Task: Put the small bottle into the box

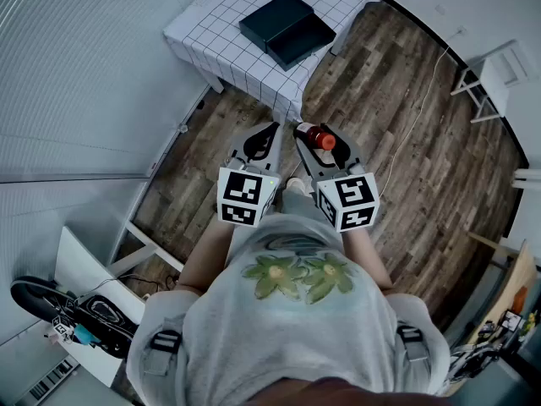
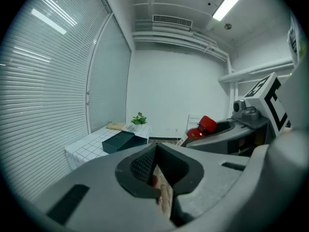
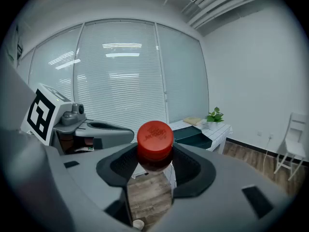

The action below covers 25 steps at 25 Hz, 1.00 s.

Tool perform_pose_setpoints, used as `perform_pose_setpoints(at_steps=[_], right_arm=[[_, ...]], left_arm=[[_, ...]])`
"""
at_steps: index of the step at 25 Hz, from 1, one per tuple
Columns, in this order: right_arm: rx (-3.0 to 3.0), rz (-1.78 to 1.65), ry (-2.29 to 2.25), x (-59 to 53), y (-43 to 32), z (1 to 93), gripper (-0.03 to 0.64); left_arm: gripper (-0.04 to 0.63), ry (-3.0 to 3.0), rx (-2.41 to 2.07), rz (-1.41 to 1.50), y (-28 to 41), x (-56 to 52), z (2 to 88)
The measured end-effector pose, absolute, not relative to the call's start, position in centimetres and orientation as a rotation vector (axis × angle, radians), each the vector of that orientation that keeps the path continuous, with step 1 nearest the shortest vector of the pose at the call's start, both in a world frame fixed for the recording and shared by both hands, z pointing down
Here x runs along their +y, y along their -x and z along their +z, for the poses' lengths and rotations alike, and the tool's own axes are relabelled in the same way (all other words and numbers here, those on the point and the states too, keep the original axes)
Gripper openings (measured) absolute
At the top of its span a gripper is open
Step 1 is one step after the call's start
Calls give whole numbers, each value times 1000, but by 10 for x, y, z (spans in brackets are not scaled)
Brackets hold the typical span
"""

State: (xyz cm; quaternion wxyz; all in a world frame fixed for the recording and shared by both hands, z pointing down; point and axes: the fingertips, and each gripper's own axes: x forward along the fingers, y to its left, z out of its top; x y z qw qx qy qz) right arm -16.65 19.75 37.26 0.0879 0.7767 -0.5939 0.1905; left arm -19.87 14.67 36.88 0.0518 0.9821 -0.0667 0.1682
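A small dark bottle with a red cap (image 1: 322, 138) sits between the jaws of my right gripper (image 1: 316, 137), which is shut on it; the red cap (image 3: 155, 139) pokes up past the pads. My left gripper (image 1: 268, 131) is held beside it, jaws shut with nothing between them (image 2: 155, 151). Both are held in front of the person's chest, above the wooden floor. The box (image 1: 286, 29) is dark, flat and open, with its two halves side by side. It lies on a table with a white checked cloth (image 1: 220, 41) ahead of the grippers. It shows too in the left gripper view (image 2: 124, 141).
A potted plant (image 3: 214, 116) and a flat tan thing (image 3: 192, 121) stand at the table's far end. A white chair (image 3: 292, 140) is off to the right by the wall. A cable (image 1: 420, 112) runs across the floor. Window blinds (image 2: 43, 81) line the left side.
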Motion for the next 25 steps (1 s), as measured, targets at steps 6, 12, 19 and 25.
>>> perform_pose_setpoints(at_steps=[6, 12, 19, 25], right_arm=[[-1783, 555, -2284, 205, 152, 377, 218], [-1837, 532, -2234, 214, 131, 382, 218], [-1873, 531, -2190, 223, 107, 391, 218], [-1893, 548, -2185, 223, 88, 393, 218]], left_arm=[[8, -2987, -214, 515, 181, 157, 373], [8, -2960, -292, 505, 162, 168, 383], [8, -2908, -360, 523, 153, 177, 402], [8, -2905, -368, 554, 135, 171, 404]])
